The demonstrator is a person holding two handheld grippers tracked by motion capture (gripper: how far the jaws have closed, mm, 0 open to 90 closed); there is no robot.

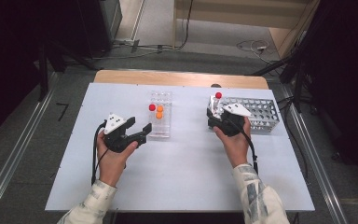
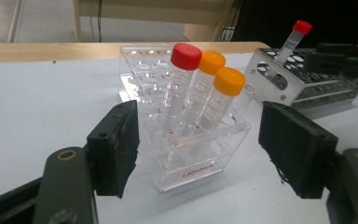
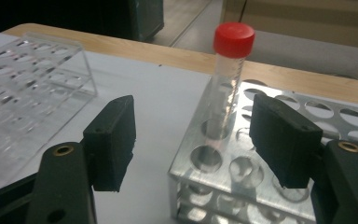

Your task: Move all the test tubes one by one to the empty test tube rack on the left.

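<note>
Test tubes and two racks sit on a white table [image 1: 186, 177] as a person works with a handheld gripper in each hand. The right gripper [image 3: 193, 135] has its jaws spread wide on either side of a red-capped tube [image 3: 227, 79], touching nothing; the tube stands slightly tilted in a corner hole of the metal rack [image 3: 261, 186] at the table's right. The left gripper [image 2: 198, 144] is likewise wide open and empty, facing the clear plastic rack [image 2: 186, 172] near the table's middle. That rack holds three tubes close together: one red-capped [image 2: 182, 88] and two orange-capped [image 2: 219, 100]. In the high view, the left gripper [image 1: 137, 128] sits just beside the clear rack [image 1: 161, 128], while the right gripper [image 1: 216, 111] is at the metal rack's [image 1: 261, 116] near-left corner.
</note>
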